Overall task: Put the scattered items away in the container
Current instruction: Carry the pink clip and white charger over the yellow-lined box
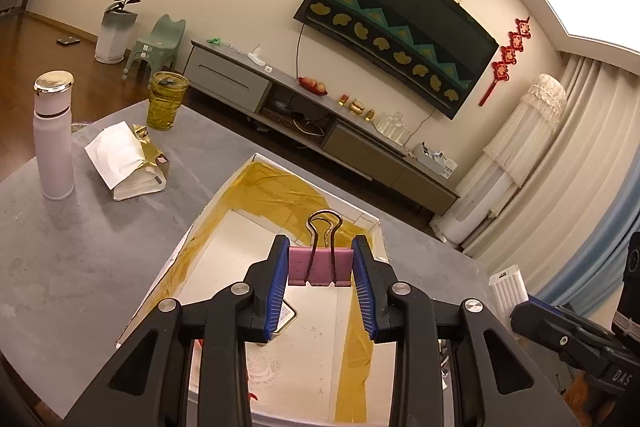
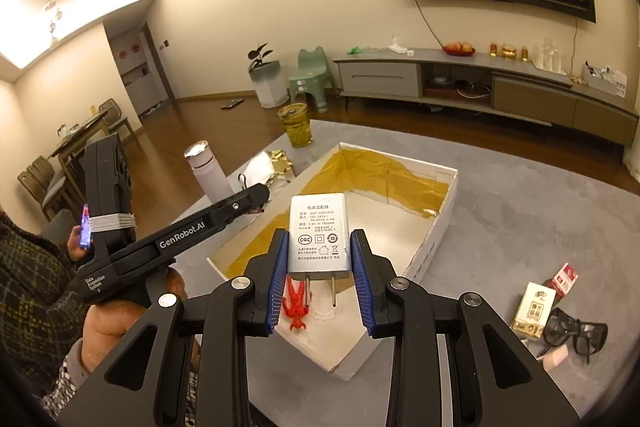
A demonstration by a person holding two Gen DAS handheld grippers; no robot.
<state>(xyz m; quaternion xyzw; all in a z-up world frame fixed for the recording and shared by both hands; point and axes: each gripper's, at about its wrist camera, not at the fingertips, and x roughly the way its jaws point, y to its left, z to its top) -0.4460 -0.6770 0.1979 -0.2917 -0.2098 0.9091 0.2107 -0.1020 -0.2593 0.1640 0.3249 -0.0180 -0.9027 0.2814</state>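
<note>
The left gripper [image 1: 320, 269] has its ribbed blue pads closed tight on a pink binder clip [image 1: 319, 265]. The clip is smooth and boxy, and its shiny wire loop sticks up and away from the camera, over the white box [image 1: 188, 239]. The box is made of card, open on top, with crinkly yellow film along its inside walls. Only the left view shows a white power bank [image 1: 507, 289] past the box's right side. The right gripper [image 2: 319, 267] is squeezed shut on a white charger plug [image 2: 319, 237], a smooth block with rounded corners. Its long side runs up and down, and its two metal prongs point down at the camera. It hangs above the box. Only the right view shows a red spiky toy [image 2: 295, 301] lying inside the box, and black glasses [image 2: 576, 333] on the grey table [image 2: 520, 211] to the right.
</note>
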